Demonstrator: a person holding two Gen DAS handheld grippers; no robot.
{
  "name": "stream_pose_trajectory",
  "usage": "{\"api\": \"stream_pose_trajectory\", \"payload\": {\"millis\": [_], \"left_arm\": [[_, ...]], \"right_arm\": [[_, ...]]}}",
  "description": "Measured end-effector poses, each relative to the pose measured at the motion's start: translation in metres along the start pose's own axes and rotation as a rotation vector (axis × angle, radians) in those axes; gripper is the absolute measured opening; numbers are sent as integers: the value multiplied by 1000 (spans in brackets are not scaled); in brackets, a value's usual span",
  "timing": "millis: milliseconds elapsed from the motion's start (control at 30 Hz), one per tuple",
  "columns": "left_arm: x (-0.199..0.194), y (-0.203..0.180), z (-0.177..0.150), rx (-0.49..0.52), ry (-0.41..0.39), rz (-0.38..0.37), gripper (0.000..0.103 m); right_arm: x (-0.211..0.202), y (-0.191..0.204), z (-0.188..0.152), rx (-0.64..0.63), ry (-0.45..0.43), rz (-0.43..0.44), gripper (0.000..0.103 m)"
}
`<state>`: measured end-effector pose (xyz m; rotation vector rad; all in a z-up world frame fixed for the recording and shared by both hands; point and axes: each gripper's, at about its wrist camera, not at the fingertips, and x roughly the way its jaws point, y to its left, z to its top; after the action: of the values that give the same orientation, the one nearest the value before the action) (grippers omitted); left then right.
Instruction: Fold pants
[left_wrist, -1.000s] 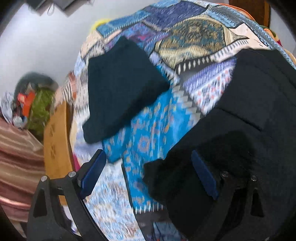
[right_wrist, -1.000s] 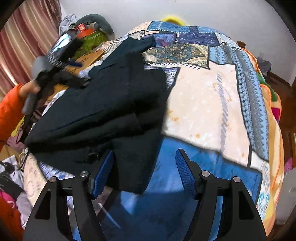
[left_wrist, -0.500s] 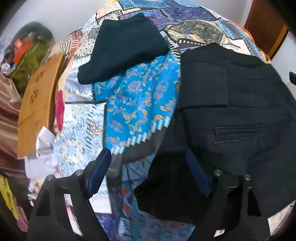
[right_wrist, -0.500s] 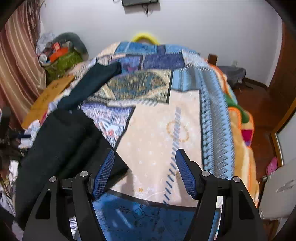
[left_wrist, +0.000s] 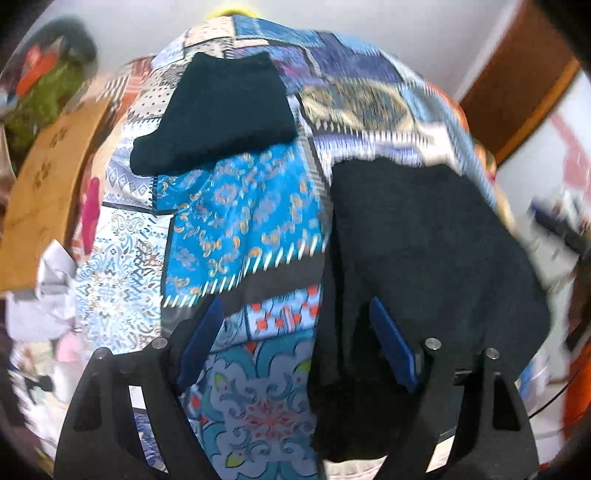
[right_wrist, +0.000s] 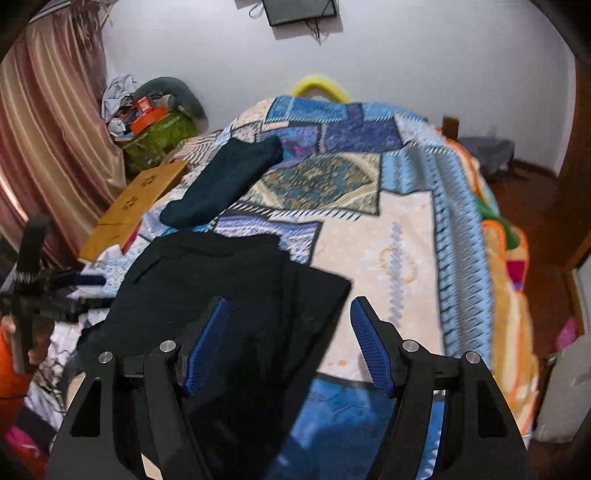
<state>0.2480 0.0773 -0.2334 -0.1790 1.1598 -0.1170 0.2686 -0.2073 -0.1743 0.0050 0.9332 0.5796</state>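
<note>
The black pants (right_wrist: 229, 288) lie folded into a flat packet on the near left of the patchwork bedspread (right_wrist: 399, 229); in the left wrist view the pants (left_wrist: 424, 258) fill the right side. My right gripper (right_wrist: 288, 347) hovers open above their near right corner, pads clear of the cloth. My left gripper (left_wrist: 295, 343) is open over their left edge, one pad above the fabric and one above the bedspread (left_wrist: 240, 229). It also shows at the left as the left gripper (right_wrist: 86, 291), held by a hand in an orange sleeve.
A second folded dark garment (right_wrist: 225, 184) lies farther up the bed, also seen as the dark garment (left_wrist: 218, 114). A wooden board (right_wrist: 136, 206), a green bag of clutter (right_wrist: 159, 136) and a curtain (right_wrist: 48, 129) stand left of the bed. Wooden floor (right_wrist: 535, 206) lies to the right.
The pants, bunched close under the right gripper a second ago, now lie flat on the bed. Both grippers have lifted away from them, and the left one has rolled and narrowed a little.
</note>
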Motion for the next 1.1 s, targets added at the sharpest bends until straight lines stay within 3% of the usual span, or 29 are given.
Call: {"api": "stream_pose_trajectory", "payload": {"millis": [100,200,433,500,567,667,733,800,900,1100], "left_arm": [[-3,1,19,-32,-10,-63,81],[2,-13,34,7,-15,-78,81],[46,-44,62,92,55,-147,81],[57,-52,65,125,76,-159,78],[65,-60,65,152,81,-143,78],[66,-69,65,190,54,-108,71],[60,-71,64,202,31,-87,63],[52,-73,62,223,-3,-46,46],[36,-77,63,241,-47,-29,35],[9,-92,86,260,-133,-42,32]], "right_arm": [[17,7,2,-15,21,16,64],[34,10,5,-13,42,34,63],[72,-1,12,14,127,48,53],[78,-7,11,47,140,91,49],[80,-10,9,75,150,140,40],[79,-9,8,83,147,157,35],[74,-7,8,70,130,159,26],[66,-3,10,50,96,148,20],[48,9,15,-11,19,115,16],[9,15,28,-55,-138,53,15]]}}
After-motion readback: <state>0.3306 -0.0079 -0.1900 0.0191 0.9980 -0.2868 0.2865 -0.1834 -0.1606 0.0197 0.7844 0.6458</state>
